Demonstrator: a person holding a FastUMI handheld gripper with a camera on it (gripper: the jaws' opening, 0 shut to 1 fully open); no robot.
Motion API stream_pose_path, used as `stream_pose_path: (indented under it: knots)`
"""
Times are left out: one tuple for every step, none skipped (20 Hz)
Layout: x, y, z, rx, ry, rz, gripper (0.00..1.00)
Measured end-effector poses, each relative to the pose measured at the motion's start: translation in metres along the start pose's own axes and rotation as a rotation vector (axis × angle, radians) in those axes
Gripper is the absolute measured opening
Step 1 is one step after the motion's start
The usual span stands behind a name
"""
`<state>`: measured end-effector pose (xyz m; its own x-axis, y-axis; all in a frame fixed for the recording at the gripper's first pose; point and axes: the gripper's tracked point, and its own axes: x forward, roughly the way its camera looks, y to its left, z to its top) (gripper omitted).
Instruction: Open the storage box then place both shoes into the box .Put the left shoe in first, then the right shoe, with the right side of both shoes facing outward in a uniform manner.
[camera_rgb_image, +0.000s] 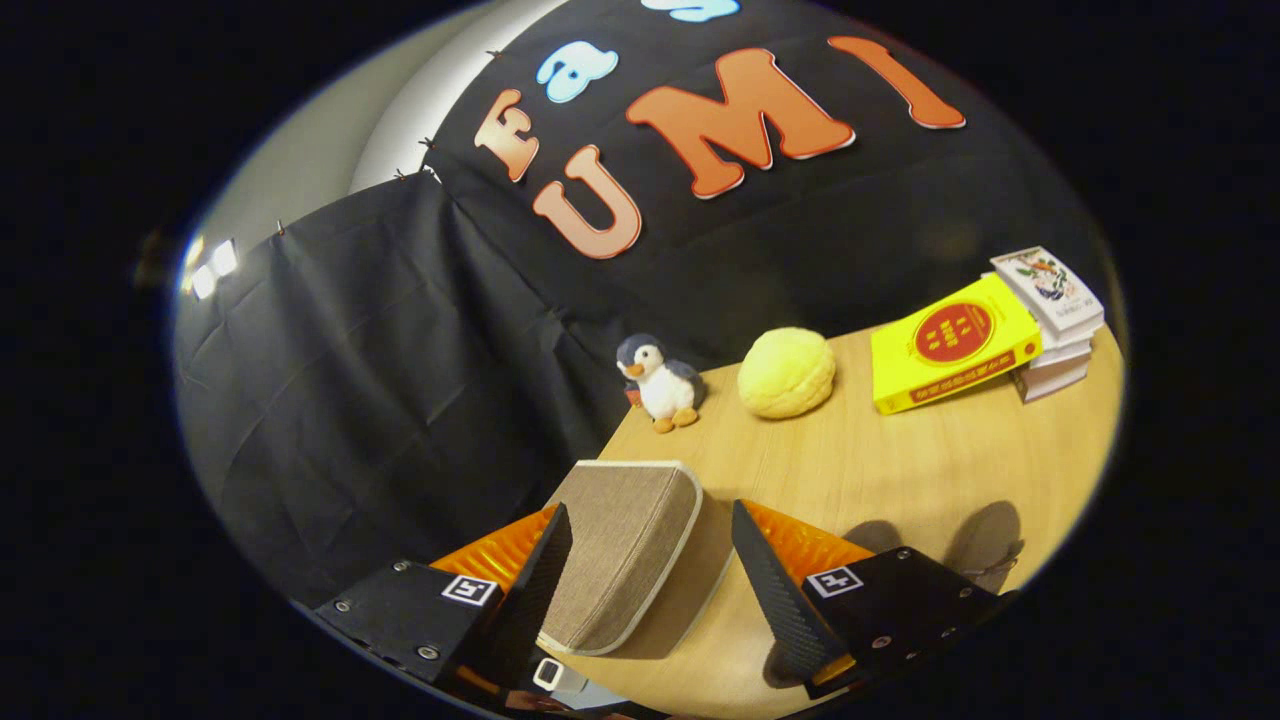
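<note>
**Lid could get dropped or the box shoved off the corner**

The tool (650, 580) is spread open, with the box (625, 555) between its fingers; the left finger is at the lid, contact can't be confirmed, the right stands apart. No shoes spotted. The box sits at the surface (900, 470) corner, so it could be pushed off if nudged sideways.

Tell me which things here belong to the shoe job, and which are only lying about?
For the job:
- storage box, beige fabric, lid closed, lying between the open jaws
- gripper, holding nothing

Only lying about, all beyond the box on the wooden table:
- penguin plush toy
- yellow bun-shaped toy
- yellow book, leaning on a stack of books
</note>
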<state>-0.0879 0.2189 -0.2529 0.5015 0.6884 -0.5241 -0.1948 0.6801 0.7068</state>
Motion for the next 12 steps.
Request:
stream_pose_path:
  knots:
    - [0.005, 0.005, -0.016, 0.035, 0.062, 0.031, 0.96]
    - [0.011, 0.005, -0.033, 0.068, 0.124, 0.049, 0.96]
    - [0.019, 0.005, -0.046, 0.097, 0.170, 0.063, 0.96]
    - [0.027, 0.005, -0.057, 0.120, 0.213, 0.072, 0.96]
    - [0.035, 0.006, -0.067, 0.141, 0.244, 0.085, 0.96]
    - [0.038, 0.007, -0.077, 0.156, 0.278, 0.099, 0.96]
    - [0.042, 0.011, -0.084, 0.179, 0.307, 0.120, 0.97]
    - [0.043, 0.013, -0.095, 0.206, 0.343, 0.135, 0.97]
    - [0.048, 0.013, -0.102, 0.240, 0.368, 0.149, 0.97]
    - [0.054, 0.012, -0.112, 0.276, 0.391, 0.152, 0.97]
    - [0.061, 0.010, -0.120, 0.312, 0.408, 0.160, 0.96]
    - [0.068, 0.009, -0.129, 0.350, 0.422, 0.164, 0.96]
